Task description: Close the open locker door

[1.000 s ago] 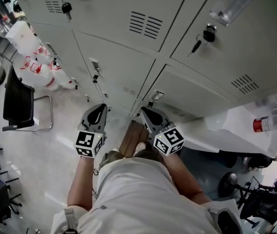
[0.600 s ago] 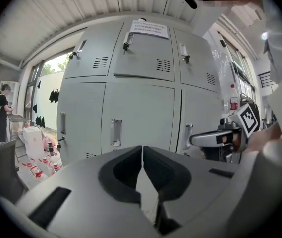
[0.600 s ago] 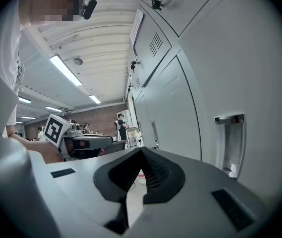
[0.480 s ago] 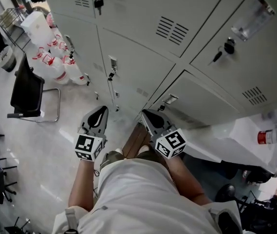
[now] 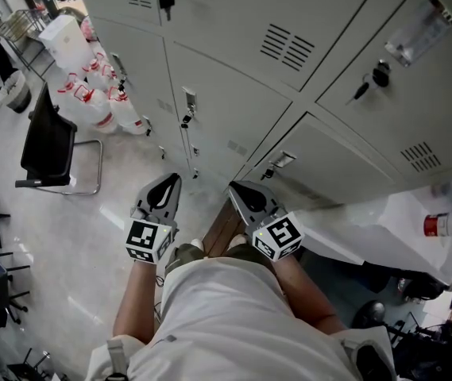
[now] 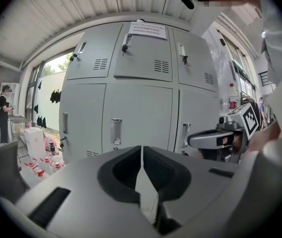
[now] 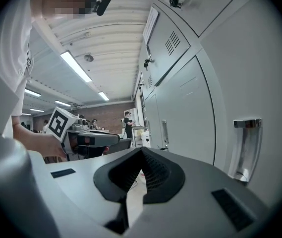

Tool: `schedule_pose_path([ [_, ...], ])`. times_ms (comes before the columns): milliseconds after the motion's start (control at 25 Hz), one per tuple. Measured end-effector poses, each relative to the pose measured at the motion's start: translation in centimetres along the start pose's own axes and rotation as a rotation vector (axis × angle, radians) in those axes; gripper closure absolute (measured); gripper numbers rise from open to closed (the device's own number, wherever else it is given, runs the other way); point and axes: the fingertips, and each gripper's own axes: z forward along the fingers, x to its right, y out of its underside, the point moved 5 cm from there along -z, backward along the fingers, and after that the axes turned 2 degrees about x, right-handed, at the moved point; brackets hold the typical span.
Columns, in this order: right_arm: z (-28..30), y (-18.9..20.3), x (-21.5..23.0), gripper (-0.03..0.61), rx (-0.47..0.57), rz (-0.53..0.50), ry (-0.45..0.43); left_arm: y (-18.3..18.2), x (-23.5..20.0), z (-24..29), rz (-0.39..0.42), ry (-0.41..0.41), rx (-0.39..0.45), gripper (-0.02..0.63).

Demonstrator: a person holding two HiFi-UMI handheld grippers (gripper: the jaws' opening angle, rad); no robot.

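Note:
A bank of grey lockers (image 5: 233, 94) fills the top of the head view, and every door I can see lies flush, with none visibly ajar. Recessed handles (image 5: 188, 101) and hanging keys (image 5: 164, 2) mark the doors. My left gripper (image 5: 168, 182) is held in front of my body, shut and empty, short of the lockers. My right gripper (image 5: 235, 189) is beside it, also shut on nothing. In the left gripper view the left gripper (image 6: 141, 148) faces the lower doors (image 6: 138, 118). In the right gripper view the right gripper (image 7: 141, 151) lies alongside a door handle (image 7: 247, 148).
A black chair (image 5: 51, 149) and wrapped packs of bottles (image 5: 102, 94) stand at the left by the lockers. A white table (image 5: 384, 213) with a bottle (image 5: 448, 225) is at the right. A person (image 6: 3, 113) stands far off at the left.
The head view has swung slightly, so the lockers and chair sit further right and lower in the picture. Both grippers stay shut and almost unmoved in front of the body.

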Motion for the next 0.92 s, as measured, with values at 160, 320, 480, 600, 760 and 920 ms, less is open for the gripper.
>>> schedule_pose_path([
  [160, -0.1, 0.0, -0.2, 0.568, 0.004, 0.021, -0.012, 0.2, 0.3, 0.1, -0.004, 0.01, -0.006, 0.609],
  [320, -0.3, 0.2, -0.2, 0.568, 0.0, 0.027, -0.005, 0.4, 0.2, 0.2, -0.004, 0.008, -0.015, 0.609],
  [480, -0.4, 0.4, -0.1, 0.568, -0.006, 0.025, 0.0, 0.5, 0.1, 0.3, -0.004, 0.013, -0.015, 0.609],
  [600, -0.5, 0.4, -0.1, 0.568, -0.011, 0.028, 0.007, 0.6, 0.2, 0.3, -0.007, 0.015, -0.019, 0.609],
  [760, -0.1, 0.4, -0.4, 0.568, -0.008, 0.029, 0.001, 0.9, 0.3, 0.2, -0.006, 0.022, -0.023, 0.609],
  [920, 0.2, 0.3, -0.9, 0.568, -0.008, 0.029, -0.003, 1.1, 0.0, -0.1, -0.009, 0.025, -0.024, 0.609],
])
